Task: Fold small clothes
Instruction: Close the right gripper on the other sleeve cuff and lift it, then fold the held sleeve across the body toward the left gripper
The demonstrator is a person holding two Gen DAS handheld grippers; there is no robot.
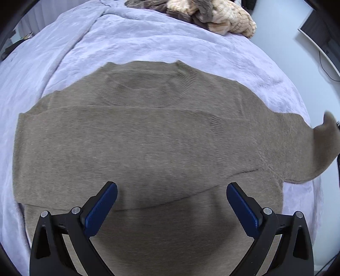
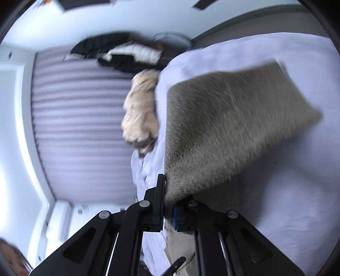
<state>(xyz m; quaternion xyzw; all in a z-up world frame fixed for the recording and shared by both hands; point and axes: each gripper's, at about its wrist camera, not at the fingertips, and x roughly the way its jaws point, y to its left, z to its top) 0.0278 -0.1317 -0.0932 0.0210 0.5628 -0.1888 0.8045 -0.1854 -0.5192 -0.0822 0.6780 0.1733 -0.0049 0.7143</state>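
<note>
A taupe knit sweater (image 1: 148,144) lies spread on a lavender bedspread (image 1: 89,42), one sleeve folded across its body. My left gripper (image 1: 171,189) hovers above the sweater's lower part, jaws wide open, blue pads empty. The other sleeve (image 1: 318,148) is lifted off the bed at the right edge of the left wrist view. In the right wrist view my right gripper (image 2: 166,191) is shut on that sleeve's cuff, and the sleeve (image 2: 223,127) stretches away from the jaws, blurred.
A heap of beige and brown knitwear (image 1: 212,14) sits at the far end of the bed. The same beige garment (image 2: 142,112) shows beside a pleated curtain (image 2: 80,127). Dark and white clothes (image 2: 127,53) lie beyond. White floor (image 1: 286,42) borders the bed's right side.
</note>
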